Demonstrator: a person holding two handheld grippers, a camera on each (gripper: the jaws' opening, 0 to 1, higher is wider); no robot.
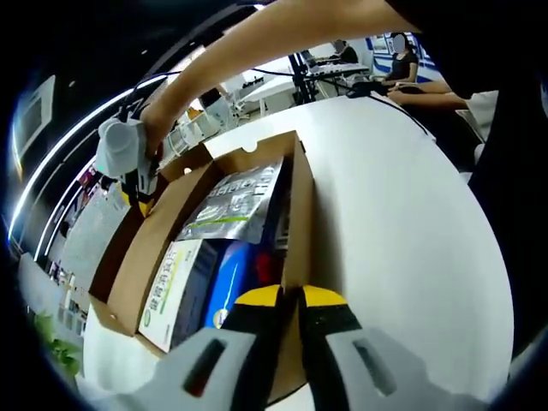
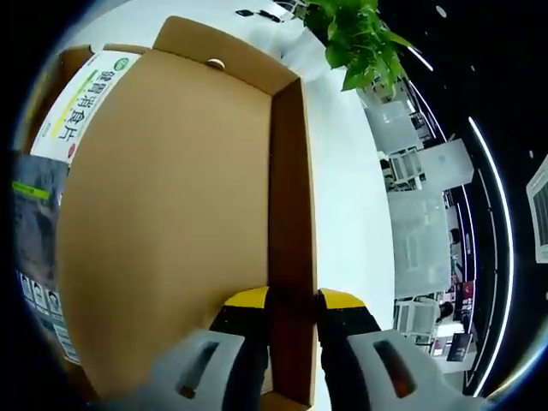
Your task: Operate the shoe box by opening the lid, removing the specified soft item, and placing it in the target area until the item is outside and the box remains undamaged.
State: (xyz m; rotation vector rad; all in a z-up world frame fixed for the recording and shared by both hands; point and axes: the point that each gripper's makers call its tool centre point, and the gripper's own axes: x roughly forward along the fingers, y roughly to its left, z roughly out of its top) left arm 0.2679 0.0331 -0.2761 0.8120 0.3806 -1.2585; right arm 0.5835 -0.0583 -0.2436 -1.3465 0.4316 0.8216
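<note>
Across the left gripper view, the lid-opening step is finishing: the left gripper point(image 1: 289, 298) is pinching the shoe box point(image 1: 301, 214) wall, while packets point(image 1: 231, 201) are lying inside, awaiting removal. Across the right gripper view, the right gripper point(image 2: 293, 301) is clamping the raised lid point(image 2: 171, 223) flange; extraction likely requires freeing one gripper.

Brown cardboard shoe box point(image 1: 291, 184) — lid point(image 2: 171, 231) open, packets point(image 1: 235, 201) inside — on the white counter point(image 1: 402, 231), just ahead of the left tongs point(image 1: 290, 296).
</note>
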